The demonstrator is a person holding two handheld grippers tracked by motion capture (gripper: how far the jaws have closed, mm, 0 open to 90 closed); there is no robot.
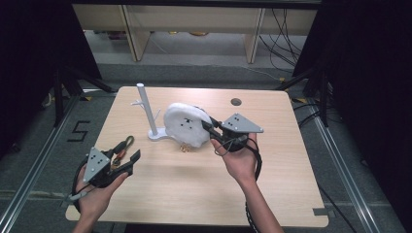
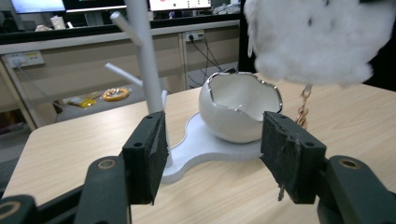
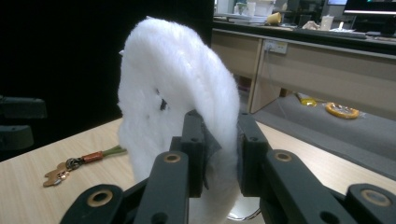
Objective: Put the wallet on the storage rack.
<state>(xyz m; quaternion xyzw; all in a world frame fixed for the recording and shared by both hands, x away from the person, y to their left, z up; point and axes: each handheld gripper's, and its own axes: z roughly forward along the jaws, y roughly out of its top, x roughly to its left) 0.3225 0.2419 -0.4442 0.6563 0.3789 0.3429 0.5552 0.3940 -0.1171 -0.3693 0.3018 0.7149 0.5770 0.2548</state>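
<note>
High view first: my right gripper [image 1: 212, 130] sits just right of the table's centre, its jaws clamped on the edge of a white, fluffy, round plush pouch [image 1: 187, 124], which I hold upright and lifted so that its small gold chain [image 1: 184, 147] dangles free below it instead of dragging on the wood. From the right gripper view the two black pads are squeezed deep into the fur [image 3: 187, 93], pinching a thin rim, which is why the jaws look nearly together. The pouch hangs directly over the white stand with a tall branched post [image 1: 145, 109] and a flat curved base; from the left gripper view I can see a glossy white egg-shaped bowl with a jagged silver rim [image 2: 240, 109] on that base, at about twelve o'clock from my left jaws, and the pouch [image 2: 317, 37] hovers just above it at one o'clock. I judge it is kept there to be lowered into the bowl or hung from a branch. My left gripper [image 1: 131, 162] waits at seven o'clock on the light wooden table [image 1: 272, 194], jaws spread wide with nothing between them. Just beyond it, at eleven o'clock from it, lies a keyring with a brown and green strap [image 1: 124, 145], untouched, well apart from the stand.
</note>
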